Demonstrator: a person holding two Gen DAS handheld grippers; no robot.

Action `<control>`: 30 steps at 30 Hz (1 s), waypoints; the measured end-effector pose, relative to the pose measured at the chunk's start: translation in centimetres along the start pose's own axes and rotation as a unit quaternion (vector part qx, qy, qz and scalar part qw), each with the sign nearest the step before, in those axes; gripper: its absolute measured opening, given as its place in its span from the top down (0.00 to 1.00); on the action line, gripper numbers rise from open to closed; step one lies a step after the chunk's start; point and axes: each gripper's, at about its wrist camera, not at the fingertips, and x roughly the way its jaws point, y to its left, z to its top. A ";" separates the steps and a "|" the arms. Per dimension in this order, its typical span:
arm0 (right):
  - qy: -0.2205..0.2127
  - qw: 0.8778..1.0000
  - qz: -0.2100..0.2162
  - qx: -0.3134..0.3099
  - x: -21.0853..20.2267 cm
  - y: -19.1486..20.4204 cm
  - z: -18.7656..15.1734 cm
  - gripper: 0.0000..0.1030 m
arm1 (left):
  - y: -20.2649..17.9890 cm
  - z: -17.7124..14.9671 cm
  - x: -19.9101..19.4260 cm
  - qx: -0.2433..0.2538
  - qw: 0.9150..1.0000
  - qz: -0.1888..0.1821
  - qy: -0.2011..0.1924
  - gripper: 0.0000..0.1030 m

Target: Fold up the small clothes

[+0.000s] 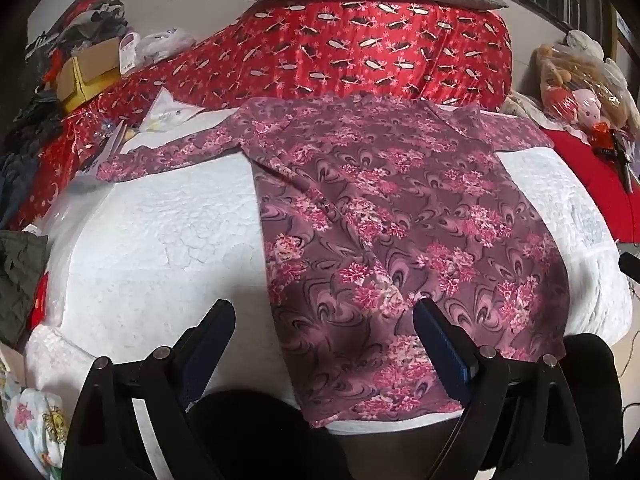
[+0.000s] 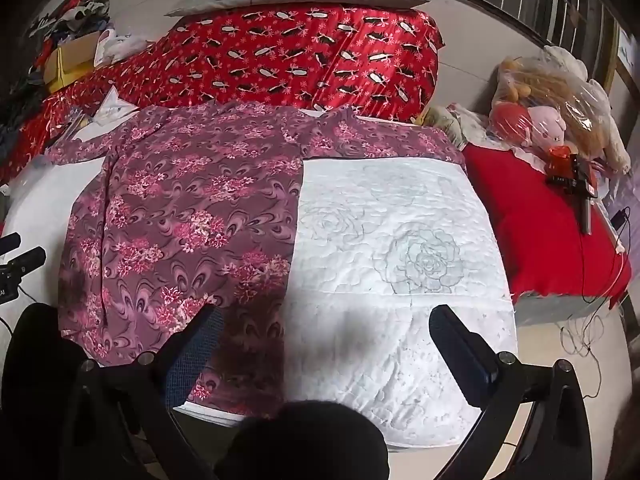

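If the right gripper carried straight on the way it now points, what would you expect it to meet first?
Most likely the white quilted bed cover, just beside the floral garment's right edge. The right gripper is open and empty, angled down at the bed; depth is hard to judge, so the garment's edge might come first.

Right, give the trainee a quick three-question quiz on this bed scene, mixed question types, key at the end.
1. True or false: the left gripper is clamped on the floral garment.
2. What lies directly under the garment? A) white quilt B) red pillow C) cardboard box
3. Fill in: both sleeves lie spread ____.

Key:
1. False; its jaws stand open, and so do the right gripper's.
2. A, the white quilt.
3. Outward, unfolded.
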 end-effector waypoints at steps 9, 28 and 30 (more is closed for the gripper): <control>0.000 1.000 0.001 0.000 0.6 0.3 0.6 0.00 | -0.4 0.5 0.6 -0.001 1.000 -0.005 0.008 0.11; 0.003 1.000 0.018 0.010 1.3 0.3 0.9 0.00 | -0.6 0.8 1.5 -0.007 1.000 -0.010 0.015 0.11; 0.006 1.000 0.021 0.009 1.4 0.4 0.9 0.00 | -0.5 0.8 1.7 -0.008 1.000 -0.010 0.016 0.11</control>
